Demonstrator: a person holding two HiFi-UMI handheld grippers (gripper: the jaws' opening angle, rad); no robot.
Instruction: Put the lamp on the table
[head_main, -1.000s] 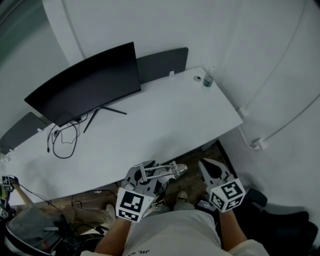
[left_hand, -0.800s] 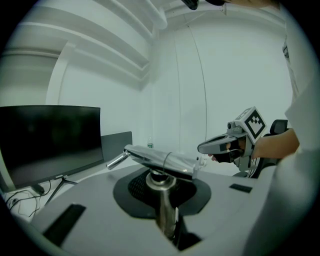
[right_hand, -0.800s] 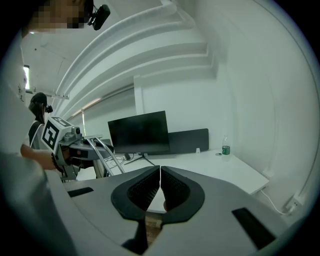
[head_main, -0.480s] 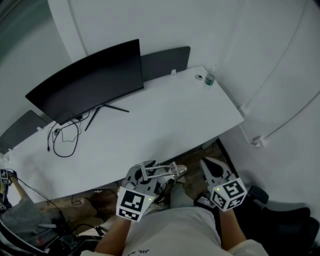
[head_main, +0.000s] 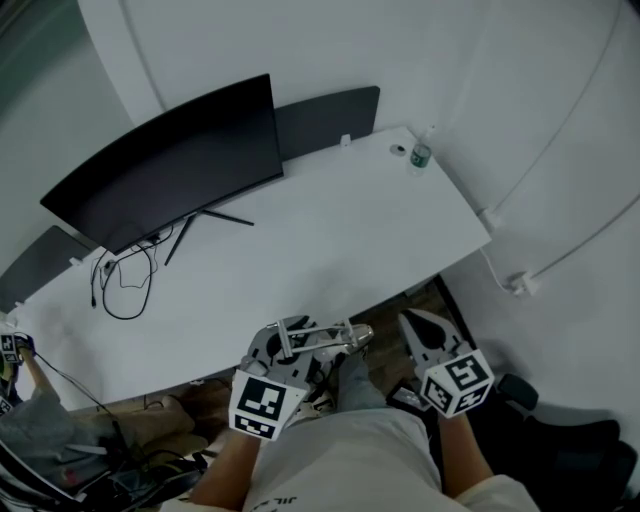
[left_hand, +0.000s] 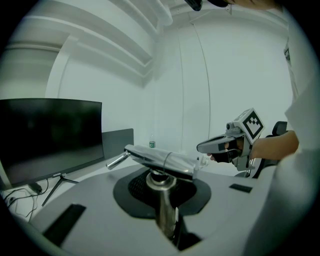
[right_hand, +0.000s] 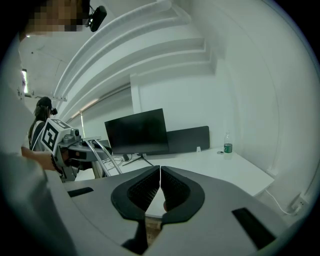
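The lamp (head_main: 322, 341) is a folded silver metal desk lamp. My left gripper (head_main: 292, 352) is shut on its upright stem (left_hand: 165, 212) and holds it just off the near edge of the white table (head_main: 330, 250). In the left gripper view the lamp's head (left_hand: 161, 159) lies across the top of the jaws. My right gripper (head_main: 419, 332) hovers to the right of the lamp, also short of the table edge. Its jaws (right_hand: 159, 187) are shut with nothing between them. The right gripper view shows the left gripper (right_hand: 75, 150) with the lamp's thin arms (right_hand: 103, 156) at the left.
A dark curved monitor (head_main: 170, 165) stands at the back left of the table with cables (head_main: 125, 285) beside its stand. A small bottle (head_main: 420, 155) stands at the far right corner. Dark panels line the table's back edge. Bags and cables lie on the floor at the lower left.
Both grippers and the lamp stay almost where they were. The person's legs have shifted a little below the table edge.
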